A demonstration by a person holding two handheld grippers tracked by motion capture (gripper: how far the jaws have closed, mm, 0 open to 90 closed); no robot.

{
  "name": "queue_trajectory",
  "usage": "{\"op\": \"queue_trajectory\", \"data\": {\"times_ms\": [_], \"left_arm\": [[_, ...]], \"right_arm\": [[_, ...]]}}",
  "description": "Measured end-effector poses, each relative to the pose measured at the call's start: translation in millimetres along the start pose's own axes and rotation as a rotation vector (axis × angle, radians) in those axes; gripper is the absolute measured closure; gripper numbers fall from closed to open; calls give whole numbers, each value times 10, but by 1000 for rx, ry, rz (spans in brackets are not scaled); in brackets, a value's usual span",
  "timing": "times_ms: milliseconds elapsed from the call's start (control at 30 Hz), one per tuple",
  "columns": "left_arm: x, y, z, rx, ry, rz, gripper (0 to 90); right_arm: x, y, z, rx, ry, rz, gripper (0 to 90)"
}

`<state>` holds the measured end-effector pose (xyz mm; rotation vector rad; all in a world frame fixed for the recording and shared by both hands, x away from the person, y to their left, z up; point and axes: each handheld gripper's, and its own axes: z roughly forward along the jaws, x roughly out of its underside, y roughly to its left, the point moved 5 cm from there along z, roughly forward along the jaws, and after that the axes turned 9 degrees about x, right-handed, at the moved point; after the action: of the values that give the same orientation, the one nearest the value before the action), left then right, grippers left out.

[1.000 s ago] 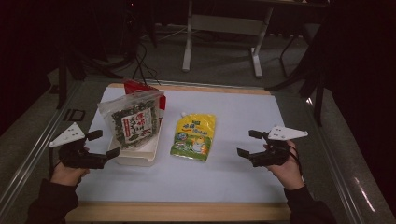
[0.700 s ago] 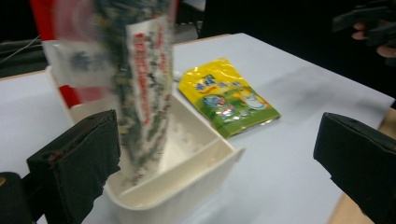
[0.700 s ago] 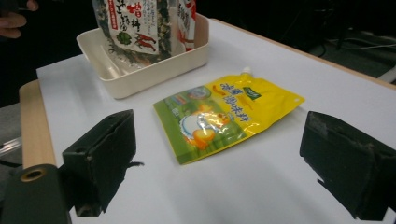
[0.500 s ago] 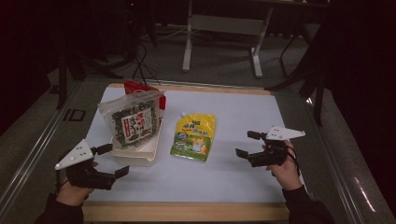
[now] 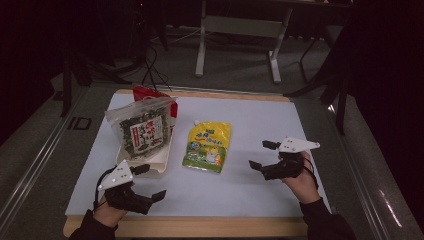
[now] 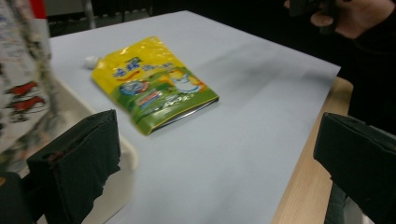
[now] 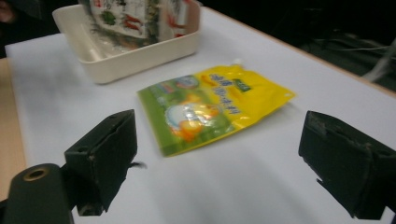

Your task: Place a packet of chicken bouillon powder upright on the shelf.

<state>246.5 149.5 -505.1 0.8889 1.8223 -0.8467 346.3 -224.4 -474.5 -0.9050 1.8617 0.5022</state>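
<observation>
Left gripper [image 5: 149, 182] has shifted back twd tray [image 5: 156, 161] corner, jaws apart, empty; right gripper [image 5: 264, 155] agape, empty, right of yellow spout pouch [image 5: 207, 147].

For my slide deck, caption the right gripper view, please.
Open right tool faces a yellow-green spouted pouch lying flat beside a cream plastic tray.

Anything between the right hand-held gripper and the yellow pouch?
Nothing: in the high view, bare white sheet separates the right hand-held gripper from the yellow pouch.
</observation>
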Motion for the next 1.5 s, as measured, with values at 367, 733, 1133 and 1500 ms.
{"op": "queue_trajectory", "data": {"times_ms": [367,733,1133,1500], "left_arm": [[63,-79,102,-16,21,38,17],[118,-66,149,-14,19,19,17],[146,-58,179,-12,22,19,17],[163,-69,198,-9,28,21,17]], "right_arm": [[-58,39,275,-3,36,0,152],[-126,-31,655,43,83,-9,392],[-126,-73,1073,84,121,-17,623],[-212,-158,1392,93,128,12,838]]}}
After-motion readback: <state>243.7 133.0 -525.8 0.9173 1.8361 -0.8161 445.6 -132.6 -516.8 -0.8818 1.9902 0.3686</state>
